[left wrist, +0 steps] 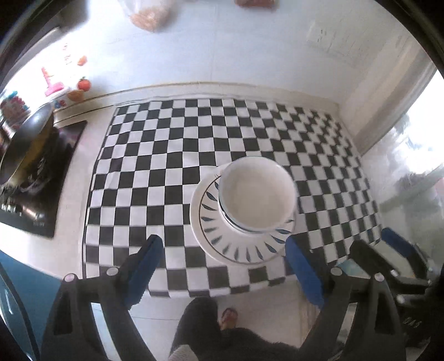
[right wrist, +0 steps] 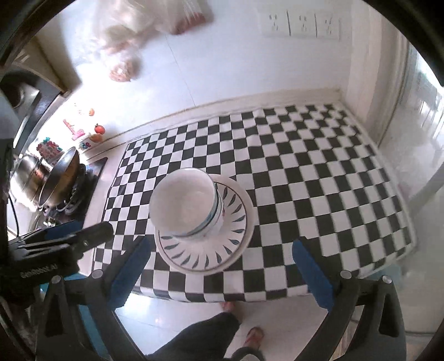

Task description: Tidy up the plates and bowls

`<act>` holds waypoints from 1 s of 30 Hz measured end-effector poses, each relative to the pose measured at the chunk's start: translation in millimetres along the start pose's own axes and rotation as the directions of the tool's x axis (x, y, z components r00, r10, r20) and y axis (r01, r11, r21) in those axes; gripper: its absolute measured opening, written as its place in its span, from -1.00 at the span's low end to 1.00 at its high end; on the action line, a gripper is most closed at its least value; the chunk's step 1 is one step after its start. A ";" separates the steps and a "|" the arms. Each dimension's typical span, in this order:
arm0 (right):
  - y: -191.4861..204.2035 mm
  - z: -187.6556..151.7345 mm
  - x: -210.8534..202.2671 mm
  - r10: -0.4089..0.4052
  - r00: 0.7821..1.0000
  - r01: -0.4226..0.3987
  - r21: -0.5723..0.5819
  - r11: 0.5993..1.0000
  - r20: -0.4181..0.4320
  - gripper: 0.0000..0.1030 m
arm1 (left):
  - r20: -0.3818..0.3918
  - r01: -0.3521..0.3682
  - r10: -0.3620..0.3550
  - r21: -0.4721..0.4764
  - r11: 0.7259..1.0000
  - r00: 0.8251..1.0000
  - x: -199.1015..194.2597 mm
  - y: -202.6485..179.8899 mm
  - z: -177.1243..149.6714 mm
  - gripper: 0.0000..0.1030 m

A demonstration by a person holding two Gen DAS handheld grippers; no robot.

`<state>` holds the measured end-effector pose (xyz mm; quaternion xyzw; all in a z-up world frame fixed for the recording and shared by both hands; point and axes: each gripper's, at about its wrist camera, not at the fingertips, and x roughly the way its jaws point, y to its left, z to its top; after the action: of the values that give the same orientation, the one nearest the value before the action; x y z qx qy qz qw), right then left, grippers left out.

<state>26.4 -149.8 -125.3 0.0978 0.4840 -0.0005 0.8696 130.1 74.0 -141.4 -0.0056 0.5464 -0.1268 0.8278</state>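
Observation:
White bowls with blue rims (left wrist: 256,191) sit stacked on plates with blue leaf marks (left wrist: 236,244), on the checkered cloth (left wrist: 166,155) near the counter's front edge. The same bowls (right wrist: 184,205) and plates (right wrist: 205,250) show in the right wrist view. My left gripper (left wrist: 224,266) is open and empty, held above and in front of the stack. My right gripper (right wrist: 222,266) is open and empty, also above and in front of the stack. The right gripper also shows at the right of the left wrist view (left wrist: 394,244). The left gripper also shows at the left of the right wrist view (right wrist: 69,236).
A stove with a wok (left wrist: 25,144) and a steel pot (right wrist: 30,172) stands to the left of the cloth. Small colourful items (left wrist: 80,86) line the back left wall. Wall sockets (right wrist: 302,23) are at the back. A window (left wrist: 416,166) is on the right. The person's legs and feet (right wrist: 222,333) are below.

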 end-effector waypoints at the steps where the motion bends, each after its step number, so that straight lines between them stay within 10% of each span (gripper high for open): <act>1: 3.7 -5.0 -10.1 -0.021 1.000 0.022 -0.022 1.000 0.016 1.00 | 0.021 -0.002 0.002 -0.006 1.000 1.000 -9.1 -1.8 -6.5 0.75; 13: 61.3 -58.5 -125.8 -0.087 0.985 0.107 -0.131 0.986 0.147 1.00 | 0.192 -0.184 0.188 -0.040 0.982 0.963 -116.2 3.5 -77.1 0.75; 30: 99.3 -98.4 -235.6 -0.131 0.969 0.148 -0.068 0.987 0.212 1.00 | 0.246 -0.146 0.149 -0.028 0.989 0.958 -204.7 19.8 -132.9 0.96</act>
<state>-172.2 -57.7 39.4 0.0266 0.3964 -0.0519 0.9162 -62.2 154.6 -12.9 0.0155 0.4384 -0.0605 0.8966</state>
